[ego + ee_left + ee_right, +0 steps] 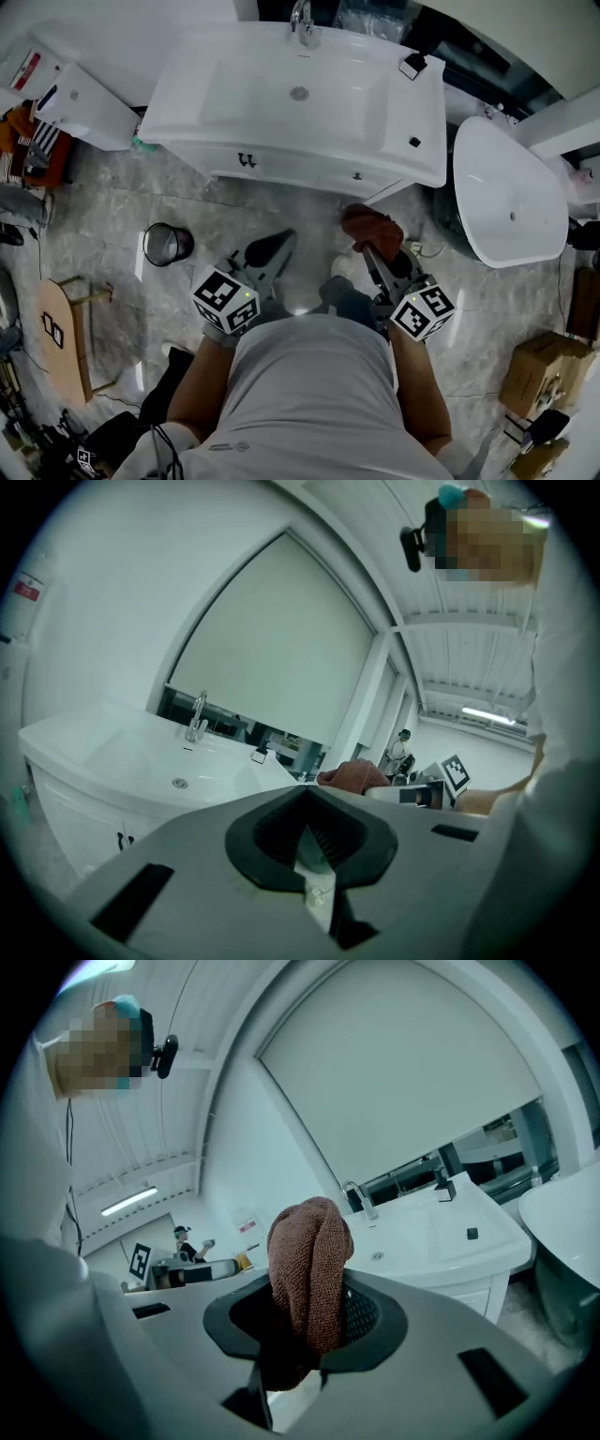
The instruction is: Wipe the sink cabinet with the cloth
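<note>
**Cloth clamped in right jaws, held near the cabinet front**

I'm holding the right gripper (372, 251) low in front of me, and its jaws are clamping the bunched brown cloth (371, 226), which is sticking out past the tips. The cloth is hanging in the air near the front of the white sink cabinet (309, 171) and apart from it. The left gripper (272, 246) is pointing at the cabinet too, just left of the cloth. Its jaws are sitting together with nothing between them. A faucet (302, 19) is standing at the back of the basin (234, 94). A black bin (168, 244) is sitting on the floor (103, 225), left of the left gripper.
</note>
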Tool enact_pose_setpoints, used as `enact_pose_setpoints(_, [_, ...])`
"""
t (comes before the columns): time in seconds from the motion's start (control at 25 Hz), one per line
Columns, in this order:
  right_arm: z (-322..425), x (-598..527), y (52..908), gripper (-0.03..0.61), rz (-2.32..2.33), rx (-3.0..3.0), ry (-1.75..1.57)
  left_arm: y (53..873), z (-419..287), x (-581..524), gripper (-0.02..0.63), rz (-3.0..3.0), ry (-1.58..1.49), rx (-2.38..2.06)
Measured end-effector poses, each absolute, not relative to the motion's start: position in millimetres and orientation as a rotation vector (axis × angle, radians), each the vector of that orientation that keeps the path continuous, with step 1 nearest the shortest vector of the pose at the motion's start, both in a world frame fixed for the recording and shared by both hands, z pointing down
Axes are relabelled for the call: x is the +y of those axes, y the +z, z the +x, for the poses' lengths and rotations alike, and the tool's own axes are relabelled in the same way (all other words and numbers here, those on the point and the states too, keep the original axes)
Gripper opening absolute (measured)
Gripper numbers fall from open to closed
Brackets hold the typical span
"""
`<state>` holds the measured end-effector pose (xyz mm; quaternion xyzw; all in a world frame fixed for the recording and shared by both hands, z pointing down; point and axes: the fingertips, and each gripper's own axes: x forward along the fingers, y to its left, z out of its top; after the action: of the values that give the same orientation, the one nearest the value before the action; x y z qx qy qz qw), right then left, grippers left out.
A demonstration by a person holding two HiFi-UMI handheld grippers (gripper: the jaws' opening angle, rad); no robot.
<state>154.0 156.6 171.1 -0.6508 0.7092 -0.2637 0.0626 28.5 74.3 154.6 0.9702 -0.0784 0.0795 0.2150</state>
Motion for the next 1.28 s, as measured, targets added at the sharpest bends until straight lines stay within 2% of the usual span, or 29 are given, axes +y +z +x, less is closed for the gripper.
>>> enact_pose_setpoints(0.28, [202.0, 134.5, 187.8, 0.121, -1.747, 2.252, -0.951, 159.6, 59.2, 73.8, 0.012, 2.664, 0.23, -0.492])
enact_pose_setpoints(0.64, [212.5, 104.1, 246.7, 0.121, -1.531, 2.15, -1.258, 192.3, 39.7, 71.4, 0.012, 2.562, 0.276, -0.736])
enact_pose_setpoints(1.28, [211.1, 14.0, 418.8, 0.121, -1.763, 1.978, -1.356, 337.7, 20.5, 26.6, 0.012, 2.393, 0.274, -0.779])
